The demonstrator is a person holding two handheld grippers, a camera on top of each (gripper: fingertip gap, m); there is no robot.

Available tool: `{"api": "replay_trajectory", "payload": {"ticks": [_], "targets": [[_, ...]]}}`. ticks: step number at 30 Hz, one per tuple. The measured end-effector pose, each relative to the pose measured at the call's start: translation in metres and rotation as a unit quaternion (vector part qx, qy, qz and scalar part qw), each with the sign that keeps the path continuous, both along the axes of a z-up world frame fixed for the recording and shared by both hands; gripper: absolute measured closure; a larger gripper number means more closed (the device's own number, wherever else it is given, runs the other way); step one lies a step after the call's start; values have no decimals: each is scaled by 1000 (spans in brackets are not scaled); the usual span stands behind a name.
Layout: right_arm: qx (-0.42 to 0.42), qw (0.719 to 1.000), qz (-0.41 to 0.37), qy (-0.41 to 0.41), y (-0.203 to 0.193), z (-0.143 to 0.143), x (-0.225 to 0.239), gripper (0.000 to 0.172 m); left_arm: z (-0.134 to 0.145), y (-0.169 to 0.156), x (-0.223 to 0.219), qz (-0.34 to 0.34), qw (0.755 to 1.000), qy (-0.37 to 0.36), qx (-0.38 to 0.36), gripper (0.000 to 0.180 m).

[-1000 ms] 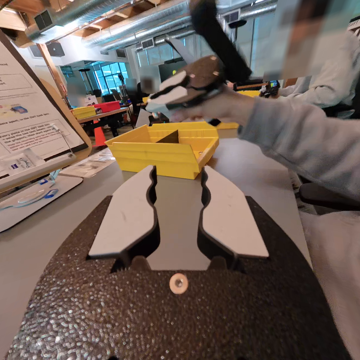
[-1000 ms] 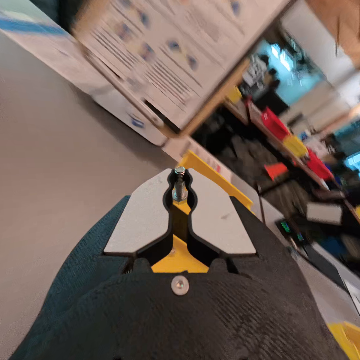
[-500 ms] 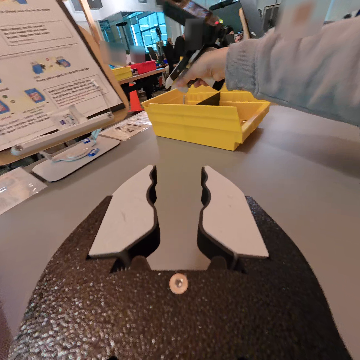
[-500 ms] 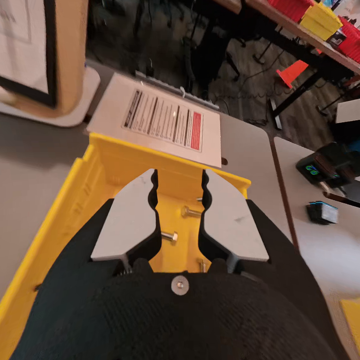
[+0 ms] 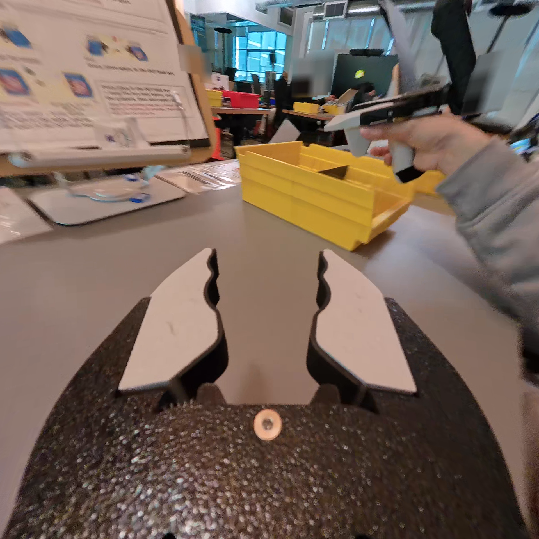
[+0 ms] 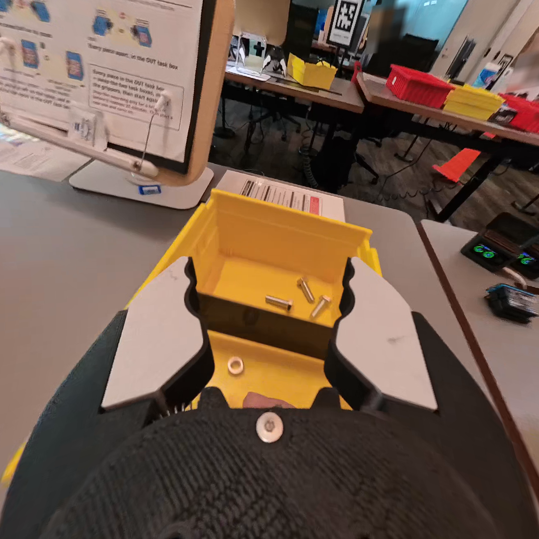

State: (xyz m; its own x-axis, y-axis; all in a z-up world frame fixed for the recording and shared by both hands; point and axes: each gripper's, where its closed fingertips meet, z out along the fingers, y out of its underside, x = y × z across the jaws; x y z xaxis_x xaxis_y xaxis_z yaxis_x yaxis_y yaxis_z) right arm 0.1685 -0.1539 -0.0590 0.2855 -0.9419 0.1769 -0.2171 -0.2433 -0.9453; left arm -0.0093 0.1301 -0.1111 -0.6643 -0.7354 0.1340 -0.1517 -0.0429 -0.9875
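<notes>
My right gripper (image 6: 268,265) is open wide and empty above a yellow bin (image 6: 291,221). A black divider (image 6: 262,318) splits the bin. Three silver bolts (image 6: 304,288) lie in the far compartment, and a small silver washer (image 6: 235,365) lies in the near one. My left gripper (image 5: 267,253) is open and empty, low over the bare grey table (image 5: 116,277). In the left wrist view the yellow bin (image 5: 315,201) stands ahead to the right, with the other gripper (image 5: 385,113) held in a hand (image 5: 431,143) above it.
A document stand with a printed sheet (image 6: 96,73) stands on the table left of the bin. A printed paper (image 6: 291,198) lies behind the bin. Small black devices (image 6: 507,253) sit on the neighbouring table to the right. Red and yellow bins (image 6: 443,90) are on far tables. To reach the small silver washer (image 6: 235,365) in a straight line is about 15 cm for my right fingers, about 35 cm for my left.
My right gripper held a bolt a second ago, opened over the bin's far compartment and let it go, then pulled back and opened wider. My left gripper opened wider and turned a little.
</notes>
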Motion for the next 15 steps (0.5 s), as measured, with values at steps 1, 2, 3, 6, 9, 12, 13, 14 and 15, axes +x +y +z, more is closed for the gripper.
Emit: {"api": "replay_trajectory", "payload": {"ticks": [1,2,3,6,9,12,13,14,15], "targets": [[-6,1000,-7,-8,-8,1,-13,74,-1,-15,-3,-18,999,22,-22,110],[-1,1000,-19,-19,-18,4,-26,74,-3,-31,-5,-33,998,42,-36,104],[11,999,-31,-27,-27,7,-37,74,-4,-47,-5,-40,997,54,-41,102],[28,998,-56,-27,-51,8,-70,72,-1,-104,10,-34,998,43,-19,103],[14,997,-74,-21,-71,8,-96,69,1,-164,30,-26,998,46,27,103],[26,994,-101,-36,-90,21,-111,69,-1,-205,56,10,997,42,70,104],[31,993,-100,-47,-92,25,-113,71,-6,-213,65,24,996,56,72,106],[37,993,-98,-51,-93,27,-114,72,-12,-221,71,23,995,76,60,117],[42,993,-95,-50,-93,27,-113,72,-16,-227,77,22,994,94,43,126]]}}
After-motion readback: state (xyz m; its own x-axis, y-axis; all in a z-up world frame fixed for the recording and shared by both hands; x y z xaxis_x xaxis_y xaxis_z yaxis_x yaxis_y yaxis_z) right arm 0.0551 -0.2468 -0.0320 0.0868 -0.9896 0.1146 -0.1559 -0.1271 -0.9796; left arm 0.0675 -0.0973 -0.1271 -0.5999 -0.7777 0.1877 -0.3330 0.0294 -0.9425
